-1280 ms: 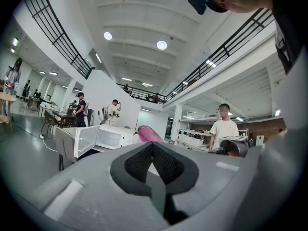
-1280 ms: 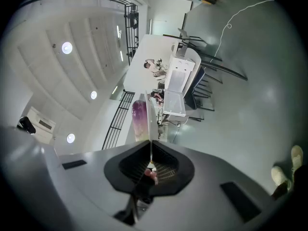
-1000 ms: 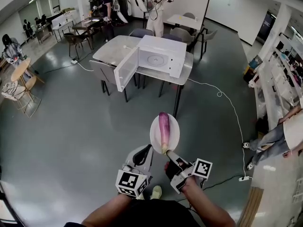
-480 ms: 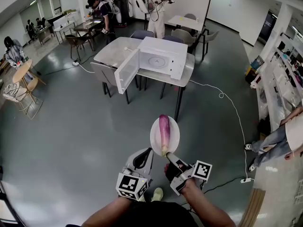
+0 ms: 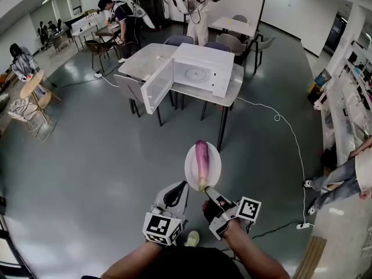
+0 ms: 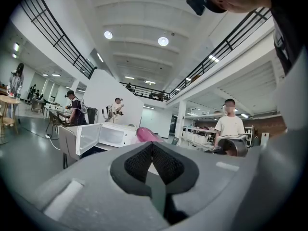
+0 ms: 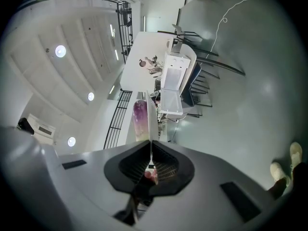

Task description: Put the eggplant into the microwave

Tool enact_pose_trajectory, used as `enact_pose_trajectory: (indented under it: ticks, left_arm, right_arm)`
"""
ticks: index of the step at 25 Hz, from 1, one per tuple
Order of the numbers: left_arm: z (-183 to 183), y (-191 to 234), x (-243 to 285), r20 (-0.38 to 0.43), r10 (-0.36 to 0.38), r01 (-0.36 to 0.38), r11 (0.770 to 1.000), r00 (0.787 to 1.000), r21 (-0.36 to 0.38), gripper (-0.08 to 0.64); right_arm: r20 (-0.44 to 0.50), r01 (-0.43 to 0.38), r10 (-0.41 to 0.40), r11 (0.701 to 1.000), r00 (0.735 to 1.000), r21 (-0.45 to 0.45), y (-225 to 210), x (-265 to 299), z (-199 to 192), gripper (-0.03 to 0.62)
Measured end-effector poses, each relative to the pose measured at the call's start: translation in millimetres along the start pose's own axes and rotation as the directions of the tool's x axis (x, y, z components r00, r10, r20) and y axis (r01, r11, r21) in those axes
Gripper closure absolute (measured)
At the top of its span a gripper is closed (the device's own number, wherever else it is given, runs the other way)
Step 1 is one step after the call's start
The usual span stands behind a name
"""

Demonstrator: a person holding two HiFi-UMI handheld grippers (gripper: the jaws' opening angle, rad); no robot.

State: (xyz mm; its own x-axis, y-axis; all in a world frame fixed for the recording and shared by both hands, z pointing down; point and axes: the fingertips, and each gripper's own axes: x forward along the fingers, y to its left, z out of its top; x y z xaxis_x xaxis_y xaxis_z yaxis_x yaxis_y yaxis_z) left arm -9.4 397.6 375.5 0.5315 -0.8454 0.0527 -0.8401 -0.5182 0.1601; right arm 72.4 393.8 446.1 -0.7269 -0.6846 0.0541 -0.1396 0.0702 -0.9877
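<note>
A purple eggplant [image 5: 201, 158] lies lengthwise on a white plate [image 5: 213, 170] that is carried above the grey floor. My right gripper [image 5: 208, 189] is shut on the plate's near rim. In the right gripper view the plate [image 7: 152, 121] shows edge-on between the pads, with the eggplant [image 7: 140, 119] beside it. My left gripper [image 5: 178, 187] hangs just left of the plate, shut and holding nothing; its pads meet [image 6: 152, 146]. The white microwave [image 5: 197, 70] stands on a table ahead with its door [image 5: 157, 85] swung open to the left.
The microwave's table [image 5: 228, 95] has dark chairs [image 5: 129, 89] around it. A white cable [image 5: 290, 135] runs across the floor at the right to a power strip [image 5: 301, 226]. People stand at the far tables [image 5: 119, 13]; a person's legs [image 5: 337, 182] show at the right, by shelving.
The microwave and its table have slid slightly lower and to the right in the head view. Both grippers and the plate keep the same pose. A person at the back has walked left.
</note>
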Motion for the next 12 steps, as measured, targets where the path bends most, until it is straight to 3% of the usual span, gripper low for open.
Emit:
enact_pose_trajectory:
  ticks: [12]
  left_arm:
    - [7,-2,27,0.015,0.033,-0.034,0.999,0.999,0.005,0.551]
  right_arm:
    - [-0.023,-0.017,0.018,1.000,1.000,0.016,-1,9,30,0.578]
